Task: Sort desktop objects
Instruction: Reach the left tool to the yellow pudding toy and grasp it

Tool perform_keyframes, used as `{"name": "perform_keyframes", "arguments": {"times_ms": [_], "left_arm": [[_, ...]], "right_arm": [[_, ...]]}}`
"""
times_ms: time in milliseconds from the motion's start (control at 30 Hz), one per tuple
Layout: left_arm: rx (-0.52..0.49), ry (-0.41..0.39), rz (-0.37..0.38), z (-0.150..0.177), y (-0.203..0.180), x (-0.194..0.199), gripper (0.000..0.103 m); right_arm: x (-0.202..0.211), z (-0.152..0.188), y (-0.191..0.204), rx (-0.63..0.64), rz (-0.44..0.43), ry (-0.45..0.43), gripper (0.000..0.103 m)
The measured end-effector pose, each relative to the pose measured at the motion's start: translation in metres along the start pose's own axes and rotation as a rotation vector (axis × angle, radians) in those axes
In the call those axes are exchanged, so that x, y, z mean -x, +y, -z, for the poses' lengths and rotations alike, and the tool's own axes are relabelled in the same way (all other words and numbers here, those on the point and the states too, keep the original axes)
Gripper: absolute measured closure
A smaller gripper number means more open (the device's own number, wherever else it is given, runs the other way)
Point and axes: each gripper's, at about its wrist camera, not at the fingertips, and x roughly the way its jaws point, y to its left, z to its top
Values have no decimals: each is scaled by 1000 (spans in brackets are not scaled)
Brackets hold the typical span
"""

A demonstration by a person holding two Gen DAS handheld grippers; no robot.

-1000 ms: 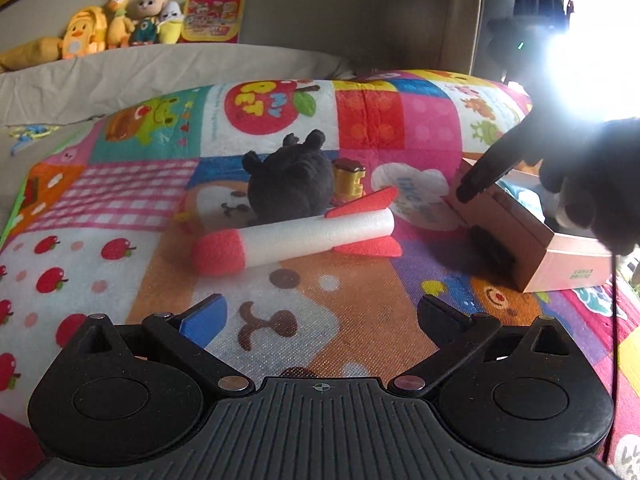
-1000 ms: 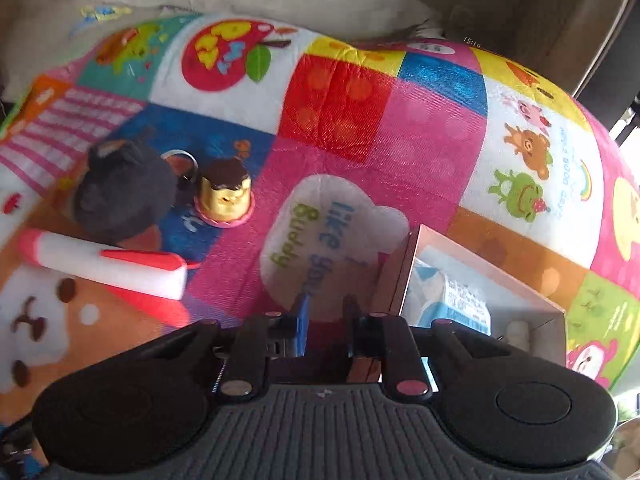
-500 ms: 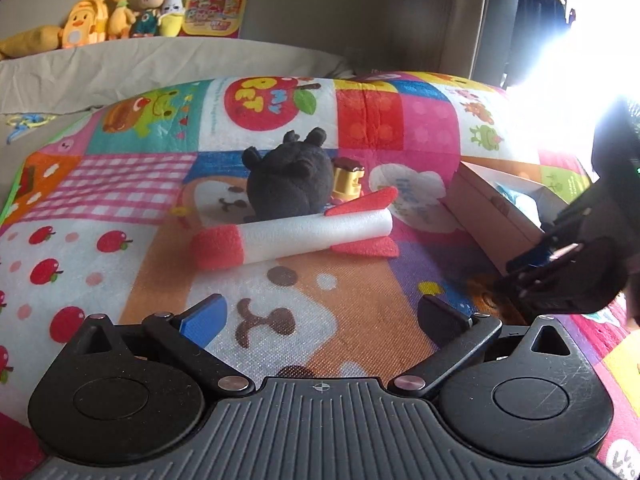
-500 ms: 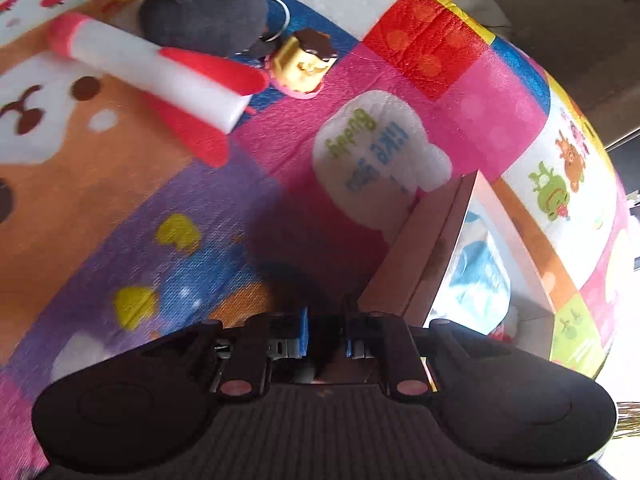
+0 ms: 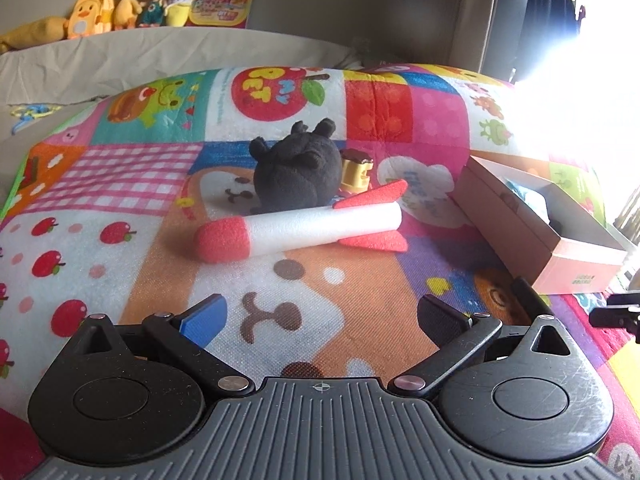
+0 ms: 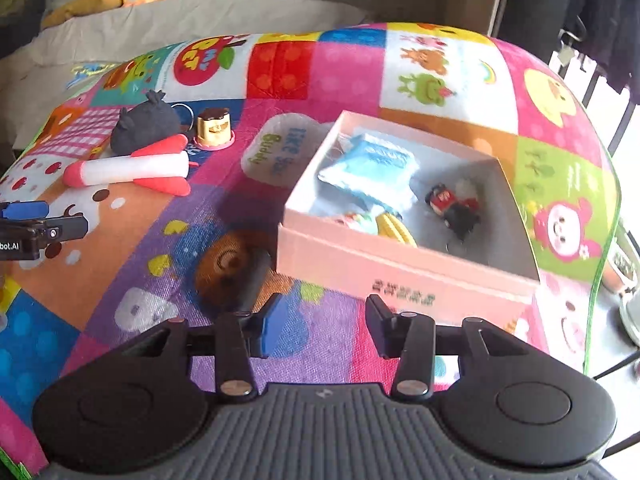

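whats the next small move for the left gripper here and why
Probably ease the left gripper forward toward the foam rocket. Its jaws are open and empty, and the rocket lies on the play mat straight ahead, nearer than the black plush toy and the small gold toy. The pink box already holds other items, so the rocket likely goes there next.

Strong daylight pours in from the right, blowing out the upper right corner of the left wrist view to pure white glare over the play mat [image 5: 532,112]. The pink box [image 6: 400,268] casts a dark shadow toward the left. Both fisheye views bend straight lines at the edges; distant plush toys [image 5: 120,8] look soft.
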Motion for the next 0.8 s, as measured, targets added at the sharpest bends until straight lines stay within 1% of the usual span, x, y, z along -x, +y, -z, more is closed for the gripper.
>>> {"name": "perform_keyframes", "arguments": {"times_ms": [33,67,100,167,200,267,300,333,400,433,500,533,567,600,633,733,800], "left_arm": [[-22,-31,1,0,-2,4,0],[-60,-65,12,-2,-6,8,0],[-116,-100,10,-4,-11,10,0],[-242,-122,-36,-13,-22,6,0],[-276,-115,-49,-20,-24,1,0],[-291,-75,-57,-35,-21,-14,0],[-291,-47,-69,-42,-19,-23,0],[-295,-24,-84,-47,-17,-30,0],[-310,-7,-103,-52,-16,-40,0],[-312,-7,-90,-56,-19,-41,0],[-292,-18,-17,-69,-32,-42,0],[-275,-27,24,-78,-41,-44,2],[-266,-34,58,-88,-52,-48,11],[-271,-36,69,-97,-62,-56,19],[-292,-31,57,-105,-74,-69,29],[-351,6,-21,-122,-96,-116,13],[-371,74,-77,-127,-101,-150,15]], "right_arm": [[1,9,-5,-42,-13,-4,54],[-1,16,-12,-89,-29,-5,49],[-2,23,-18,-138,-45,-8,47],[-7,36,-24,-200,-61,-23,45],[-10,41,-25,-215,-58,-34,43],[-14,47,-26,-232,-52,-54,40],[-16,49,-25,-240,-56,-67,36],[-16,51,-24,-245,-60,-87,34],[-15,53,-23,-240,-64,-110,33],[-13,54,-23,-239,-70,-122,32],[-10,56,-25,-251,-80,-145,27],[-9,56,-26,-258,-85,-149,26],[-9,56,-27,-262,-88,-148,26],[-11,54,-26,-264,-86,-141,26],[-11,54,-25,-263,-83,-139,26],[-8,56,-25,-263,-73,-164,25],[-6,58,-26,-276,-69,-179,22]]}}
